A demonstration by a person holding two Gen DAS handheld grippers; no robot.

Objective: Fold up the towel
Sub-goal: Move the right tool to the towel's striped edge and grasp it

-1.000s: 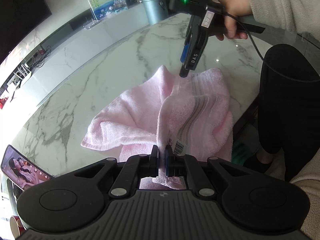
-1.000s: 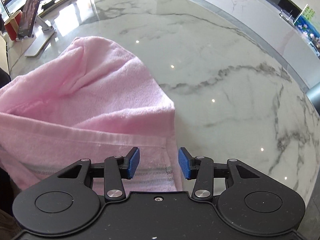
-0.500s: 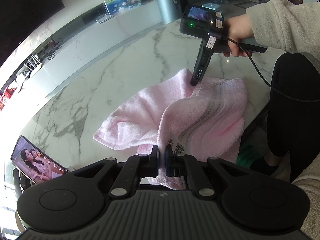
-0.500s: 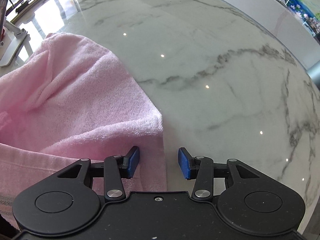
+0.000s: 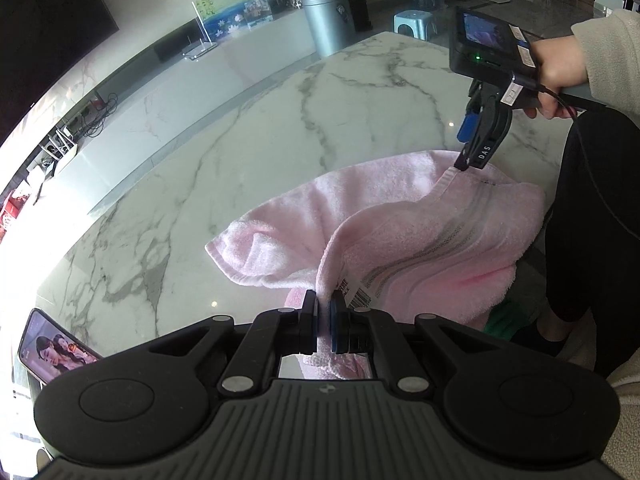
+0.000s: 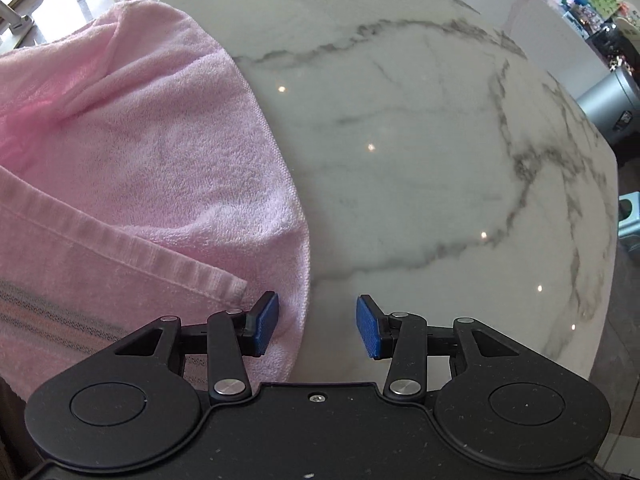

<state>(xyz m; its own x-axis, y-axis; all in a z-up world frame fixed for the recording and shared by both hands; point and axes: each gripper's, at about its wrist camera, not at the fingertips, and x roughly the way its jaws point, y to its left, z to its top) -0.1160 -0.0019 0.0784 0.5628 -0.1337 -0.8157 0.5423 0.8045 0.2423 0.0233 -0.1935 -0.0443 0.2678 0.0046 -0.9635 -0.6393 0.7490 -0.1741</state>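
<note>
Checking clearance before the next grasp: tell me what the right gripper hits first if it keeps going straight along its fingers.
Probably the pink towel's edge; the open right gripper straddles it above the marble table.

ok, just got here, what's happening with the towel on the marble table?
A person is folding a pink towel on the marble table with two tools. The left hand-held gripper is shut on a towel corner near its barcode label. The right hand-held gripper is open, pointing down at the far corner, one pad against the towel's edge, nothing pinched yet. The towel lies crumpled, partly doubled over.
</note>
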